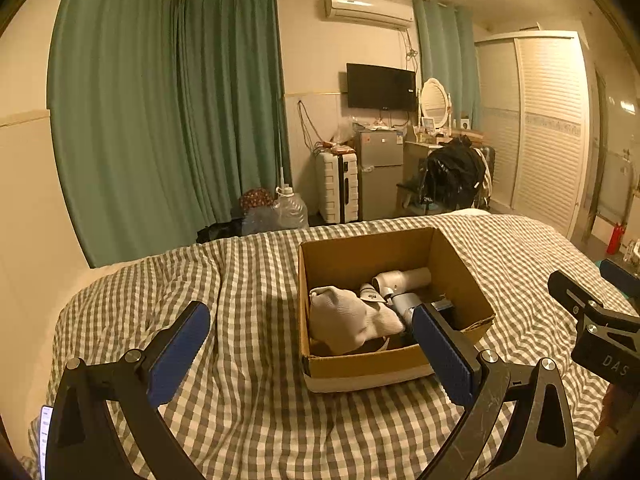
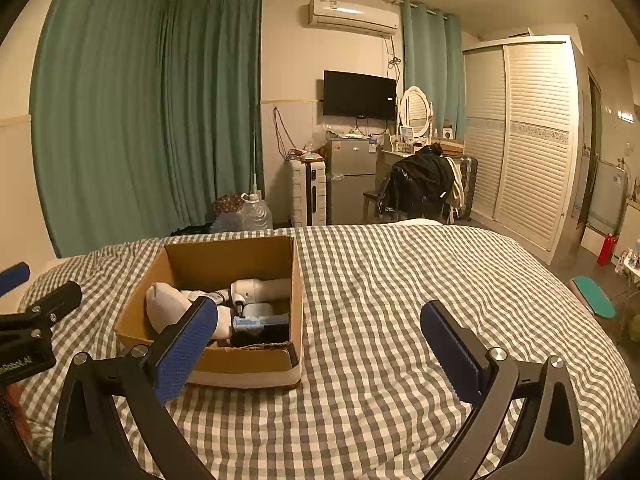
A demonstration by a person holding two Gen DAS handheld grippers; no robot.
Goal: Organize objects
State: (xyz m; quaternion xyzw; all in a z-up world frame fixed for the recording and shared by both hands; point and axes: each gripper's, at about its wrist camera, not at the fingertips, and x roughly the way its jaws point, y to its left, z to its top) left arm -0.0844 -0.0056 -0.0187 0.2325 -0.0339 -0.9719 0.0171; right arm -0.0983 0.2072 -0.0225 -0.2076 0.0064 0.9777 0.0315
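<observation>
While above the bed: left tongs (image 1: 310,350) wide apart, empty | right tongs (image 2: 320,344) wide apart, empty

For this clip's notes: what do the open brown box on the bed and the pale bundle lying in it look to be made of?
The open brown box looks like corrugated cardboard: matte tan walls, folded flap edges, a white band along its base. The pale off-white bundle inside it seems soft knitted fabric, with fine ribbing and a slumped, rounded shape; which garment it is cannot be told.
</observation>
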